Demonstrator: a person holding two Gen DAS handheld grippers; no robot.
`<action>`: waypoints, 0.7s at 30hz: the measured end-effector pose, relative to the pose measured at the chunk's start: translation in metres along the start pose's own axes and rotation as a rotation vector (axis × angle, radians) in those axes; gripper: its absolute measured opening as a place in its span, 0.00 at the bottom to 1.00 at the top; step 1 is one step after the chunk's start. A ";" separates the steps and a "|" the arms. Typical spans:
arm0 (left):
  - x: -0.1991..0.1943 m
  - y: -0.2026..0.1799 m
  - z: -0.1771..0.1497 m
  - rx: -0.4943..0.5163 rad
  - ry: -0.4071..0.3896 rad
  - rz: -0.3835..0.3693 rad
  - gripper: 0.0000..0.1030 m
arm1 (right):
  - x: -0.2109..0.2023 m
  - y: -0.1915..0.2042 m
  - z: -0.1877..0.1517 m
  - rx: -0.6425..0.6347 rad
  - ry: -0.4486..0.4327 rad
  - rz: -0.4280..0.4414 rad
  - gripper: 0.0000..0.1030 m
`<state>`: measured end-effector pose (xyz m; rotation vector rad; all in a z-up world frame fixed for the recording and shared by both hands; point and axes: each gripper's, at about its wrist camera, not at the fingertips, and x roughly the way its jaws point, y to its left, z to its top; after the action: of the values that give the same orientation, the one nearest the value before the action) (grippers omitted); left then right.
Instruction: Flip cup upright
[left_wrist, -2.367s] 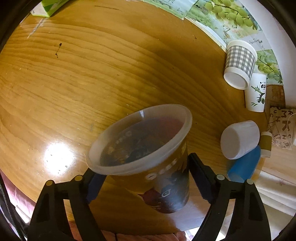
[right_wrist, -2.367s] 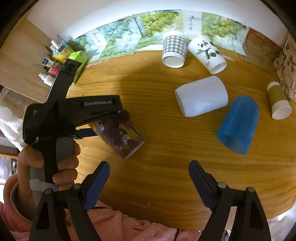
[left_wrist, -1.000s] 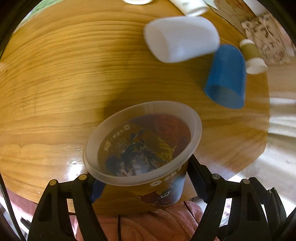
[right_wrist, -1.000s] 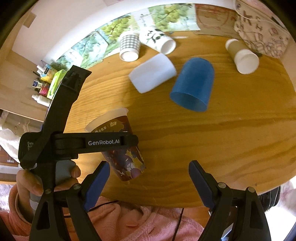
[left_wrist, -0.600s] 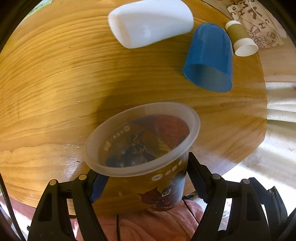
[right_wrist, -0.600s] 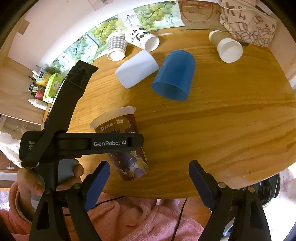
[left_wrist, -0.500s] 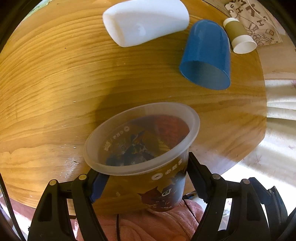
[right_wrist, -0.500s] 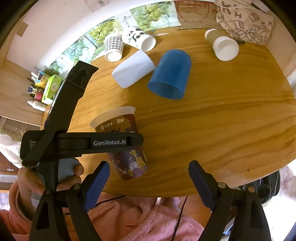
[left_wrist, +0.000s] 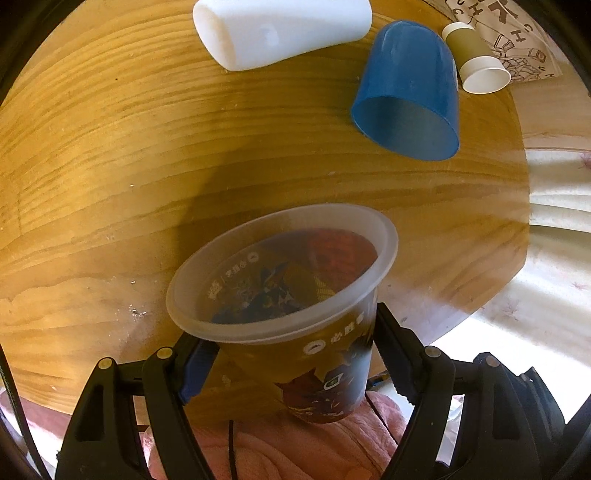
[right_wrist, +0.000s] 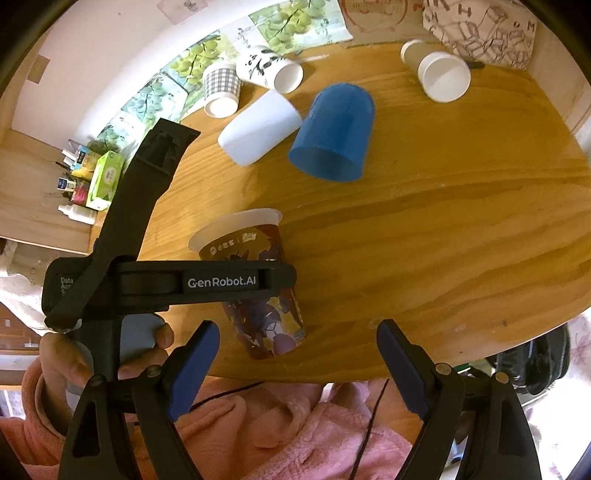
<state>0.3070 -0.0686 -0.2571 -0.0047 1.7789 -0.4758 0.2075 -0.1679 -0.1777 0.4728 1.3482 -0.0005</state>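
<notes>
Printed cup (right_wrist: 255, 280) upright near table (right_wrist: 443, 236) front edge, blue cup (right_wrist: 332, 133) and white cup (right_wrist: 258, 127) lying behind it.

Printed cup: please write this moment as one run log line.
left gripper: shut on printed cup | cup: mouth up | right gripper: open
</notes>
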 end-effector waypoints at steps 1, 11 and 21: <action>0.000 0.000 -0.001 0.003 0.000 -0.006 0.79 | 0.002 -0.001 0.000 0.003 0.005 0.004 0.85; -0.008 0.012 -0.002 0.001 -0.010 -0.048 0.81 | 0.022 0.003 0.005 -0.011 0.024 0.018 0.85; -0.027 0.027 -0.002 -0.011 -0.027 -0.128 0.81 | 0.038 0.004 0.012 0.006 0.058 0.081 0.85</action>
<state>0.3192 -0.0366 -0.2399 -0.1333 1.7612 -0.5550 0.2288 -0.1576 -0.2100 0.5359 1.3853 0.0763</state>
